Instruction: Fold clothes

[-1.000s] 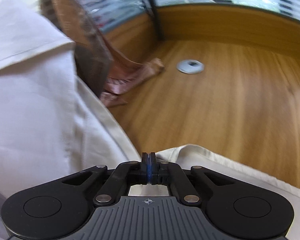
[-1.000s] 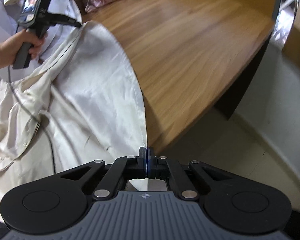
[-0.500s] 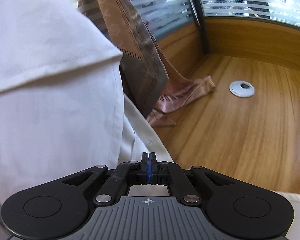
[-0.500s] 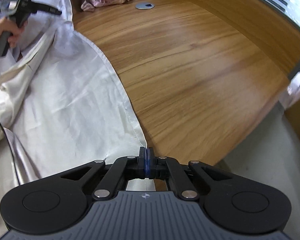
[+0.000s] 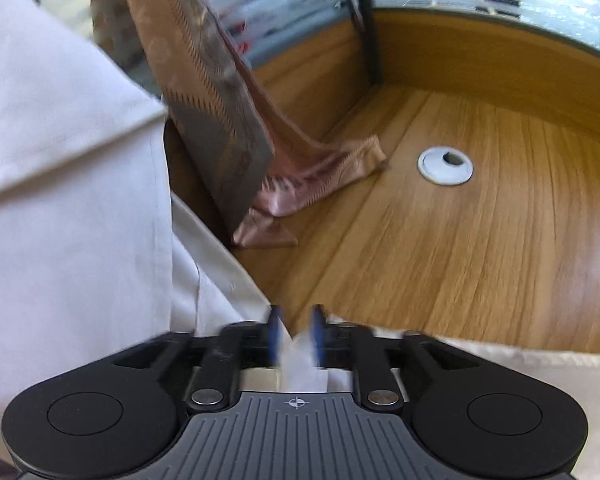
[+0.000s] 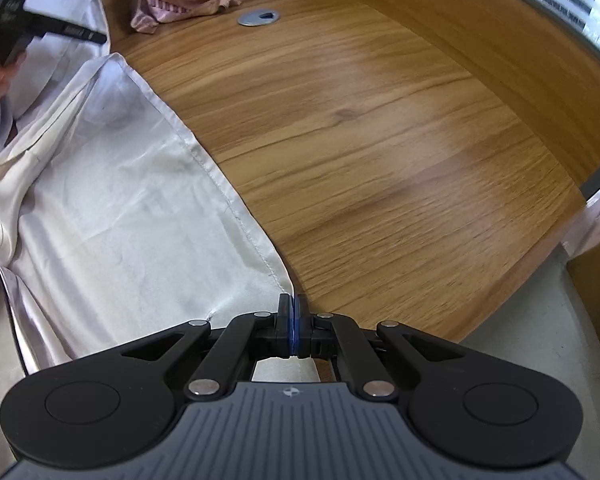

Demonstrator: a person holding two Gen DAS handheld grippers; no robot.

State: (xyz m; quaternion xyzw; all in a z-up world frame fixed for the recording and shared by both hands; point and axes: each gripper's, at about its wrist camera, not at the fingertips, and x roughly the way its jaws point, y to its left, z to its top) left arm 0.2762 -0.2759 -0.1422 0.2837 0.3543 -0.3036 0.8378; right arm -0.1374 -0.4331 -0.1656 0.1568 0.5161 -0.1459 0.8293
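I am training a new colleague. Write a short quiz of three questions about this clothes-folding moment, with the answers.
1. True or false: the right gripper is shut on the cream garment.
2. The round grommet sits in: A) the wooden table; B) the garment; C) the floor.
3. Fill in: the left gripper has its jaws ____.

Key: 1 true; 2 A; 3 open, just opened, with fabric between them.

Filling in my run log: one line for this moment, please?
left gripper: just opened, cloth between jaws | right gripper: shut on cream garment hem | desk

Left hand-held gripper [image 5: 296,330] just opening around cream garment [image 5: 80,208].
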